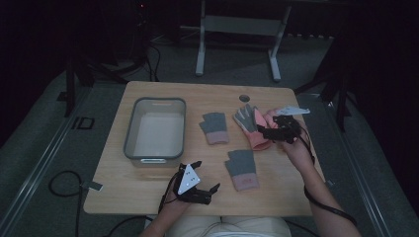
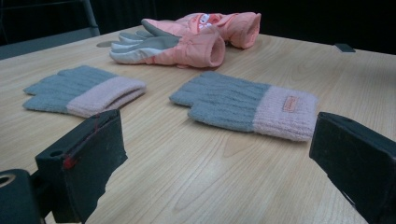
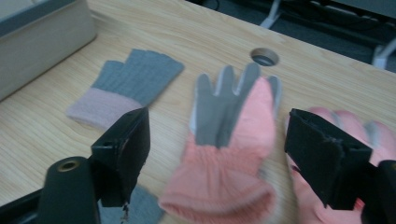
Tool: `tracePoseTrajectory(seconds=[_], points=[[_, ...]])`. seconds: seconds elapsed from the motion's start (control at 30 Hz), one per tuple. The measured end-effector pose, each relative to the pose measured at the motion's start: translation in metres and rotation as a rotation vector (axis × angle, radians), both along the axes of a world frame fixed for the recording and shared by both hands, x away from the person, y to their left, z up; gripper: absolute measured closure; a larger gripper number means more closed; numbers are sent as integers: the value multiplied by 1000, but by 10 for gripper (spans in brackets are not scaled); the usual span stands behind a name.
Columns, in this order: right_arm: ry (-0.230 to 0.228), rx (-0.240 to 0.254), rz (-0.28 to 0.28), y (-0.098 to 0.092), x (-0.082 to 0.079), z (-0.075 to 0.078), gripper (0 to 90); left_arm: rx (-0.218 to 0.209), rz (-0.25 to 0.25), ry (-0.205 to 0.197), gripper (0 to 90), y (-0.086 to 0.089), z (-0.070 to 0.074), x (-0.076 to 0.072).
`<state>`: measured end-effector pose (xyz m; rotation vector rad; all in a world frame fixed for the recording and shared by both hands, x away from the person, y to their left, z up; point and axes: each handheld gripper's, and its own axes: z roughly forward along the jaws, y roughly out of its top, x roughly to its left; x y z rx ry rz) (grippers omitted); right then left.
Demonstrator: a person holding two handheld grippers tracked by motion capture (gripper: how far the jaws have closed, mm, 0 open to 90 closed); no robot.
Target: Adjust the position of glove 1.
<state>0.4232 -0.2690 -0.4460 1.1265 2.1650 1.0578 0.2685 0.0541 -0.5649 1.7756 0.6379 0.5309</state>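
Two grey knit gloves with pink cuffs lie on the wooden table, one farther back (image 1: pixel 214 127) (image 2: pixel 84 91) (image 3: pixel 130 84) and one nearer (image 1: pixel 242 169) (image 2: pixel 247 103). A pink ski glove with a grey palm (image 1: pixel 253 127) (image 2: pixel 182 44) (image 3: pixel 229 154) lies flat at the right, and its mate (image 3: pixel 369 130) (image 2: pixel 233 25) lies beside it. My right gripper (image 1: pixel 264 131) (image 3: pixel 219 149) hovers over the pink ski glove. Its jaws are open and stand either side of the glove's cuff without pressing it. My left gripper (image 1: pixel 205 176) (image 2: pixel 219 158) rests open near the front edge, empty, and faces the nearer knit glove.
A grey plastic bin (image 1: pixel 133 129) (image 3: pixel 42 32) stands empty on the left half of the table. A round cable hole (image 1: pixel 244 98) (image 3: pixel 264 57) sits near the far edge behind the ski gloves. A small tag (image 1: pixel 96 186) lies at the front left corner.
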Motion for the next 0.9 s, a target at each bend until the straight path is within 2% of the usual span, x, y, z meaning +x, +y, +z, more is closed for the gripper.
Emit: tracePoseTrajectory(seconds=[0.17, 0.23, 0.27, 0.3, 0.33, 0.47, 0.57, 0.77, 0.9], points=[[-20, -22, 64, 19, 9, -2, 294, 0, -3, 1, 26, 0, 0, 0], [-22, -27, 72, 23, 10, -2, 300, -1, -3, 1, 26, 0, 0, 0], [-33, -33, 91, 33, 13, -2, 317, -4, -6, 3, 25, 1, 0, 0], [-33, -33, 91, 33, 13, -2, 317, -4, -6, 3, 24, 1, 0, 0], [-31, -33, 114, 41, 16, -3, 323, 0, -2, 11, 22, 1, 0, 0], [-24, -36, 142, 57, 23, -7, 357, -7, -4, 9, 17, 1, 0, 0], [-17, -43, 150, 69, 27, -14, 374, -4, -8, 5, 17, 1, 0, 0], [31, -57, 179, 94, 41, -33, 396, 1, -8, -5, 17, 1, 0, -1], [54, -62, 193, 107, 50, -42, 441, -5, -10, -1, 17, 1, 0, -1]])
